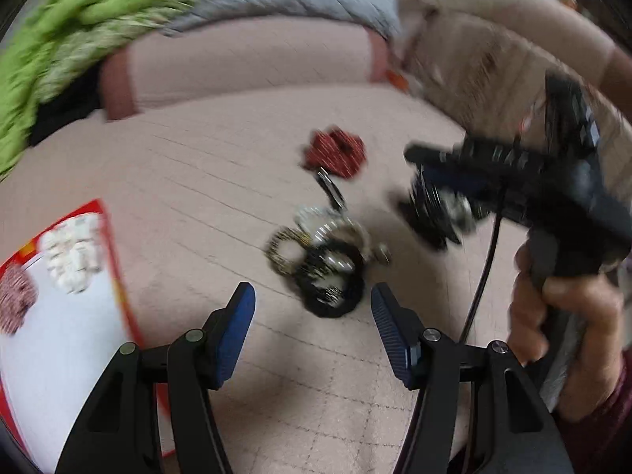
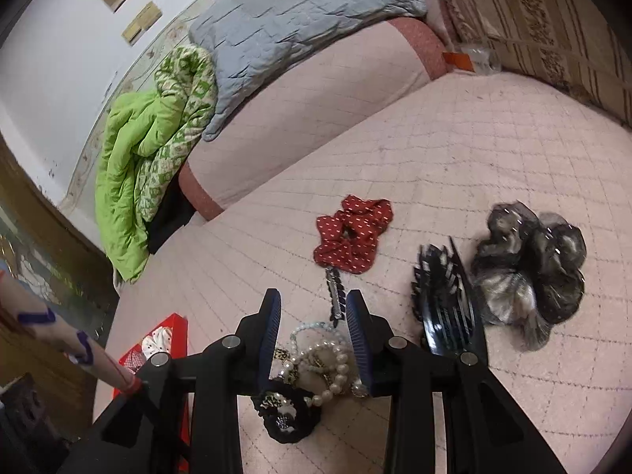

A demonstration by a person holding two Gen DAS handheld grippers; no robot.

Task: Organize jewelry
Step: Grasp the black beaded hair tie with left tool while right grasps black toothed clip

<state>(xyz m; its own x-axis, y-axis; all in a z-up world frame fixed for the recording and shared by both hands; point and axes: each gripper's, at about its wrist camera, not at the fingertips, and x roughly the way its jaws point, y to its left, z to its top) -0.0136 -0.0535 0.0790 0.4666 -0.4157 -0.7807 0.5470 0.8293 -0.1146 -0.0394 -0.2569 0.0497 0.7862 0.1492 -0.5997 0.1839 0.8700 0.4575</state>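
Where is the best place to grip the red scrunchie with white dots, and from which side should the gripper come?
Grip the red scrunchie across one ruffled lobe of its ring, coming down from above. It lies flat on the pink quilt, so no side offers an edge. Its far side is probably safer: the black toothed clip sits at its near edge.

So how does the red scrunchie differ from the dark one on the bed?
The red scrunchie is red with small pale dashes and lies fairly flat; the dark scrunchie is a sheeny grey-black, looks bulkier and puffier, and lies further right, beside a black hair claw. Both are ruffled fabric rings lying loose on the pink quilted cover.
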